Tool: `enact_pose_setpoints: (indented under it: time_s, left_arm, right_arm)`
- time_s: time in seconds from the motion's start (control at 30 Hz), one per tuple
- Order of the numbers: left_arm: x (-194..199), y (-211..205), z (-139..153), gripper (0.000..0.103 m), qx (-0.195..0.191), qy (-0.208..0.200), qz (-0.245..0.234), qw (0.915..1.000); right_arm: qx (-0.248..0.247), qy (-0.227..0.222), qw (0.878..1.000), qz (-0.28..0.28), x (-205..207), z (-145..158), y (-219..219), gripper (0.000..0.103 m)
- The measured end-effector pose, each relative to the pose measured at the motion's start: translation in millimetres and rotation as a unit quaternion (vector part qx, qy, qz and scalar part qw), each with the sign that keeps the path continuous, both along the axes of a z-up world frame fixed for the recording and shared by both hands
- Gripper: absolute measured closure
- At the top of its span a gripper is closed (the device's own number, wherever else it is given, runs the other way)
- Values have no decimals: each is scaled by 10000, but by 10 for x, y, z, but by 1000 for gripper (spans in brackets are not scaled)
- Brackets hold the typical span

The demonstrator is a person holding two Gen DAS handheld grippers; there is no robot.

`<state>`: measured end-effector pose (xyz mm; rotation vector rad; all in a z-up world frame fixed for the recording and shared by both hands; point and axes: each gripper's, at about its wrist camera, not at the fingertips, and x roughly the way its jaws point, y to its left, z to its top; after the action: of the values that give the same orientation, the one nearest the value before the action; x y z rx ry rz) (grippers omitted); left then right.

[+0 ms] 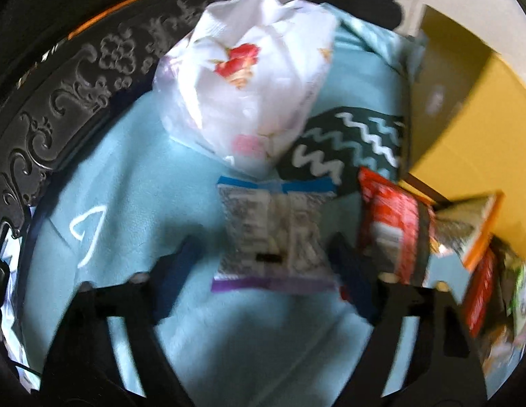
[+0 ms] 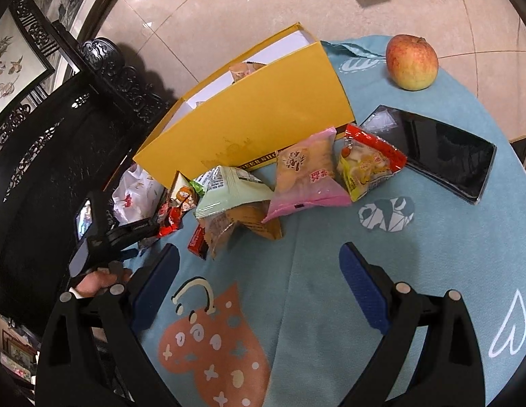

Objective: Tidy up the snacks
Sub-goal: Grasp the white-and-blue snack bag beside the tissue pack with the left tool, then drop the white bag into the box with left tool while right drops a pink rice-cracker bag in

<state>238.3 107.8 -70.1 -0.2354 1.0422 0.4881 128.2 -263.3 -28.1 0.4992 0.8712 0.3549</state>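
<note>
Crinkly snack packets point(image 2: 296, 176) beside yellow cardboard box point(image 2: 249, 125), left gripper point(image 1: 263, 257) and right gripper point(image 2: 259, 281) spread

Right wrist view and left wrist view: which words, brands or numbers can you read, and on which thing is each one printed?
"MER SHO": part of a gold line along the bottom edge of the yellow box; the rest is hidden by packets.
Pink packet: red characters, too small to read.
Green packet: fine print, too small to read.
Yellow and red packet: print unreadable.
Left wrist view: the silver packet and the red packet are too blurred to read.
</note>
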Motion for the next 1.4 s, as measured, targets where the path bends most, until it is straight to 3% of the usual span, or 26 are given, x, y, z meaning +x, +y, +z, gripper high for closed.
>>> enact_pose_setpoints:
  time_s: [0.13, 0.2, 0.47, 0.67, 0.83, 0.9, 1.07, 1.17, 1.4]
  left_arm:
    - [-101, -14, 71, 59, -146, -80, -69, 9998]
    - [-228, 13, 144, 61, -355, -269, -159, 9989]
    - [-697, -302, 568, 62, -702, -1169, -882, 9867]
    - [-767, -505, 569, 62, -892, -1287, -1415, 9775]
    - [-763, -471, 478, 61, -1055, -1341, -1512, 9737]
    - [-744, -476, 423, 61, -1017, -1362, -1549, 9732]
    - [-717, -512, 338, 61, -1073, -1354, -1801, 9683]
    - [-703, -547, 290, 61, -1161, -1293, -1924, 9658]
    - [-695, -555, 262, 61, -1162, -1257, -1920, 9664]
  right_arm:
    - [-37, -4, 10000, -32, 4, -10, -25, 7]
    - [-56, 4, 10000, -64, 10, -18, -38, 7]
    - [-349, -50, 9984, -447, 61, -102, -195, 7]
    - [-420, 135, 9973, -586, 241, -159, -183, 7]
    - [-1328, -253, 9906, -214, 554, 41, 140, 9]
    - [-1549, -146, 9878, 9, 723, 19, 269, 23]
    - [-2289, 495, 9721, 127, 996, -306, 448, 36]
    - [-2665, 331, 9631, 182, 1004, -413, 535, 42]
    - [-1814, 230, 9830, 146, 770, -191, 333, 45]
